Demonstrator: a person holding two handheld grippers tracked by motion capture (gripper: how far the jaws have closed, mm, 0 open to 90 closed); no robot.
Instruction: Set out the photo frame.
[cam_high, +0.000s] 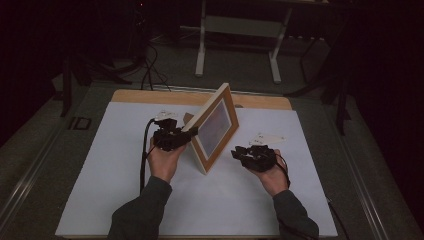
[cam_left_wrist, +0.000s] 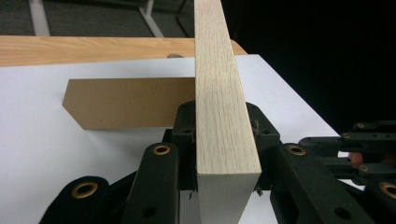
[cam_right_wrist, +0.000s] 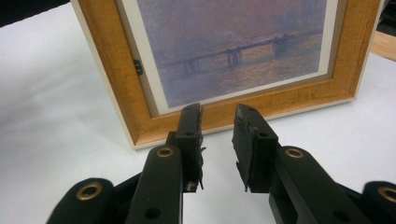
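**Frame steadied upright on its stand**

On the white table (cam_high: 125, 200), picture frame (cam_high: 216, 127) stands tilted, brown easel back (cam_left_wrist: 126, 102) propping it. Left gripper (cam_high: 187, 135) clamps the frame's side edge, likely to steady it. Right gripper (cam_right_wrist: 217, 140) hovers in front, jaws parted, holding nothing.

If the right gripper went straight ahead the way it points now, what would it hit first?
Most likely the picture frame: the right gripper aims at its lower rail, with bare table between them. Its jaws are apart and empty. Depth is hard to judge.
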